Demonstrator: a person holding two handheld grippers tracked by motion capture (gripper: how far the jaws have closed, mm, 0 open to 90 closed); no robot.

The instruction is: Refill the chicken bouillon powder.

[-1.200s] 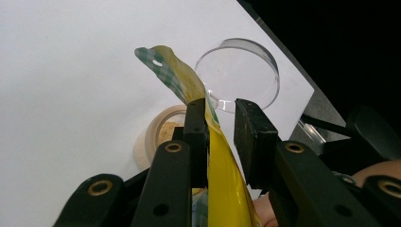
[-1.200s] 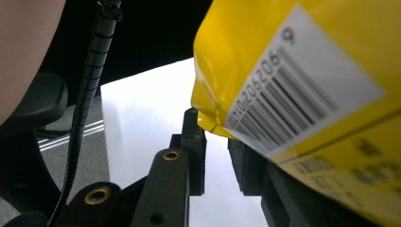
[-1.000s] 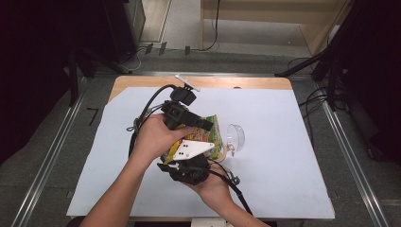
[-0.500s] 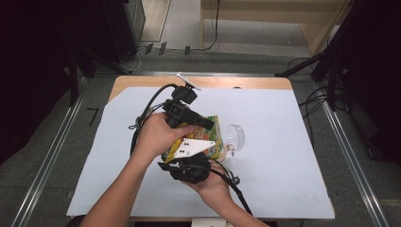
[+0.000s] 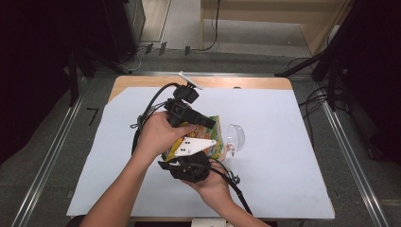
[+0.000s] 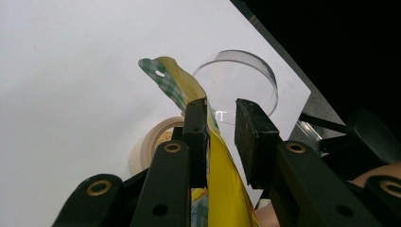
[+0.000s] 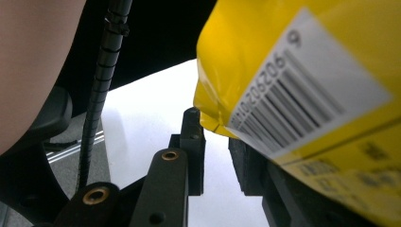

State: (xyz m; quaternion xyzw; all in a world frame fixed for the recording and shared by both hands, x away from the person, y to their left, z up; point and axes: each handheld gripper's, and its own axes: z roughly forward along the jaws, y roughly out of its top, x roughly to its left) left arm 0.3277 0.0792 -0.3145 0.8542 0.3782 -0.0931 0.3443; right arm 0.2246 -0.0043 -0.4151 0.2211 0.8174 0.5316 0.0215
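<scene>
A yellow snack bag (image 5: 217,151) with green check print sits mid-table between both hands. My left gripper (image 5: 210,124) reaches onto it from the upper left. In the left gripper view the bag's top edge (image 6: 172,78) rises between the jaws of the left gripper (image 6: 220,106), lying against the left pad with a gap to the right pad. My right gripper (image 5: 198,153), with its grey plate on top, comes from below. In the right gripper view the bag's barcode side (image 7: 302,94) hangs over the right jaw, and the right gripper (image 7: 215,142) stands open with white table showing between its pads.
A clear plastic cup (image 5: 235,137) lies just right of the bag, and its round rim (image 6: 236,80) shows beyond the left jaws. A beige ring-shaped object (image 6: 153,139) lies under them. White paper (image 5: 283,165) covers the table. Cables trail from both grippers.
</scene>
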